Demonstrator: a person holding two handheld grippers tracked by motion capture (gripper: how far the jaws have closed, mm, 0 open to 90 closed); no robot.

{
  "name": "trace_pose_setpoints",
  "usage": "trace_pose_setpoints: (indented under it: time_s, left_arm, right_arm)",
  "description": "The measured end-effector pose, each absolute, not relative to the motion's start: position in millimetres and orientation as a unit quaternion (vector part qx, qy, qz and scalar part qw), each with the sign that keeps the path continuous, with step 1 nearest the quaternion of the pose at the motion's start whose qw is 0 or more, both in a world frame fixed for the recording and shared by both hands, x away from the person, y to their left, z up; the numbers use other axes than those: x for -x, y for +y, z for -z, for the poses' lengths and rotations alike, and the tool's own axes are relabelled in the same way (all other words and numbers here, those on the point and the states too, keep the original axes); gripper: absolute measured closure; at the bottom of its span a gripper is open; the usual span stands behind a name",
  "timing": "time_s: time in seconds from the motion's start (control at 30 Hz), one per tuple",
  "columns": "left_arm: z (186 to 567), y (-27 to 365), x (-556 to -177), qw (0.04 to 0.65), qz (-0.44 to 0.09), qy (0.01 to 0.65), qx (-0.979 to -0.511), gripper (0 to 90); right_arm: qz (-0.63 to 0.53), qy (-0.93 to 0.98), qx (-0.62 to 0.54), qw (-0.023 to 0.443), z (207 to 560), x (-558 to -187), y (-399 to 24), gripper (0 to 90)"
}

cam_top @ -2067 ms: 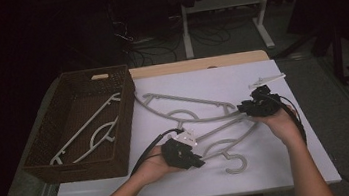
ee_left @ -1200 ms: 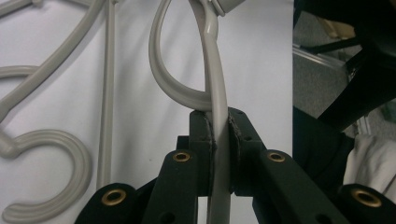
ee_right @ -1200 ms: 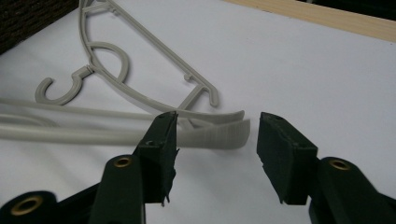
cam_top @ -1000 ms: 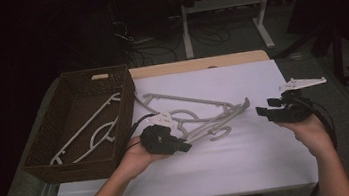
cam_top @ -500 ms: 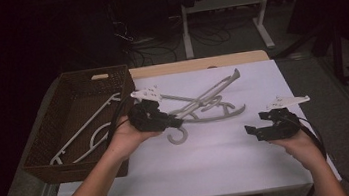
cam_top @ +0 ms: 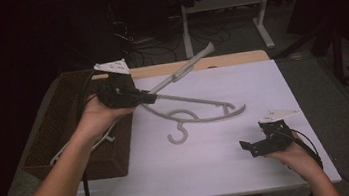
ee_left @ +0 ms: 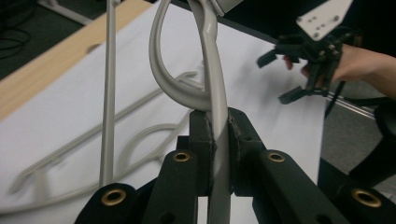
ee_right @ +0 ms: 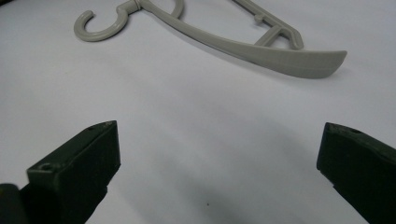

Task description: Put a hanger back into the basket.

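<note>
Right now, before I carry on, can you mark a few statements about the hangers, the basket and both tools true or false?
1. The left tool is shut on a grey hanger. True.
2. The right tool grips the hanger lying on the white sheet. False: its jaws have just been opening, stand wide apart and have nothing between them; that flat hanger lies apart from it.
3. The wicker basket sits at the table's left edge. True.
4. The basket holds no hanger. False: a pale hanger lies inside.
5. The lifted hanger lies flat on the sheet. False: it tilts up, one arm raised toward the far edge.
</note>
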State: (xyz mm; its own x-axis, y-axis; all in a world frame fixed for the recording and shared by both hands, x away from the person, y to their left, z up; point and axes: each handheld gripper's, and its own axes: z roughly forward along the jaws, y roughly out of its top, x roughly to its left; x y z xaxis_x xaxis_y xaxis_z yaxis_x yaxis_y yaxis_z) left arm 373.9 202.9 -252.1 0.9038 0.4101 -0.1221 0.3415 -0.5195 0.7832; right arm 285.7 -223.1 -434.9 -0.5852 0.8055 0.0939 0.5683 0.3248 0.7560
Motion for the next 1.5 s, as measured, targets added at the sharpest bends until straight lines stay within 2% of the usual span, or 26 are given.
trace_pose_setpoints:
  time_s: [0.37,0.87,1.17,1.5]
  left_arm:
    - [252.0,291.4,-370.1,0.441,-0.071,0.257,-0.857,81.9]
    - [281.8,390.4,-353.1,0.431,-0.091,0.331,-0.834,81.9]
    - [296.5,419.7,-345.5,0.407,-0.100,0.361,-0.833,81.9]
    - [311.9,415.7,-360.6,0.361,-0.104,0.365,-0.852,81.8]
  right_arm:
    - [-0.375,0.804,-0.432,0.164,440.6,-287.8,-222.2,0.0]
    - [-0.370,0.803,-0.438,0.163,442.7,-290.0,-224.3,0.0]
    - [-0.370,0.803,-0.438,0.165,442.2,-290.6,-224.4,0.0]
    - [-0.370,0.802,-0.439,0.166,442.6,-291.2,-225.2,0.0]
